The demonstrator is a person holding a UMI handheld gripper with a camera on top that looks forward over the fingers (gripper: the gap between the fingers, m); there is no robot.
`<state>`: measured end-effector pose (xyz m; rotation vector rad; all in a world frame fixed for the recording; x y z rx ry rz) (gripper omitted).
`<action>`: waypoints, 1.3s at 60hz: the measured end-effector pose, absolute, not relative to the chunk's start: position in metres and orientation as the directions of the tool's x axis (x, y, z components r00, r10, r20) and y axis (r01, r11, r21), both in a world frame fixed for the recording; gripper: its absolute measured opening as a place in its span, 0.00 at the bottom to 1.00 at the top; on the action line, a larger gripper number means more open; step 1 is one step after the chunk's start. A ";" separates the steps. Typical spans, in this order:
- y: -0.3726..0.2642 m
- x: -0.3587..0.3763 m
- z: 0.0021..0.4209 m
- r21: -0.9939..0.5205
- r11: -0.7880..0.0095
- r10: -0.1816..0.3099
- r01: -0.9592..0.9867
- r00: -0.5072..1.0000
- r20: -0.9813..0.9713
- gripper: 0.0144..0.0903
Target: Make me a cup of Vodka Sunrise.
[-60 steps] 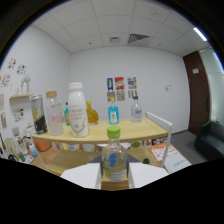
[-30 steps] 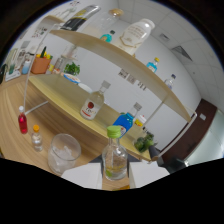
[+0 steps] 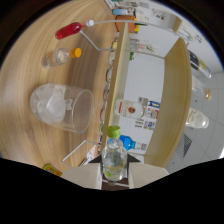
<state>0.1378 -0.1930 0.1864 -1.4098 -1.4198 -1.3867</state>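
My gripper (image 3: 114, 172) is shut on a small clear bottle (image 3: 114, 157) with a green cap (image 3: 113, 132), held between the two pale fingers (image 3: 82, 176). The gripper is rolled hard over, so the bottle lies tilted and the wooden table (image 3: 30, 65) fills the view to one side. A clear glass cup (image 3: 62, 106) with ice in it stands on the table just beyond the bottle's cap. Farther off lie a red-filled bottle (image 3: 68, 30) and a small clear bottle with an orange cap (image 3: 59, 56).
A wooden two-tier shelf (image 3: 118, 75) runs beside the cup, carrying a clear labelled bottle (image 3: 129, 108), a blue-capped bottle (image 3: 128, 143) and a white bottle (image 3: 196, 119). A thin white stand (image 3: 95, 42) rises near the red bottle. Posters hang on the far white wall.
The gripper has kept rolling over with the green-capped bottle in it. The bottle's cap has swung toward the ice-filled cup, which now sits much closer ahead.
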 end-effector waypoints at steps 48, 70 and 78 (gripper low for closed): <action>-0.215 0.100 0.238 -0.793 -0.125 0.149 0.596 0.802 0.579 0.28; -0.199 0.138 0.114 -0.933 -0.359 0.046 0.010 0.999 -0.007 0.28; -0.187 0.148 0.076 -0.911 -0.410 0.030 -0.037 0.998 -0.054 0.28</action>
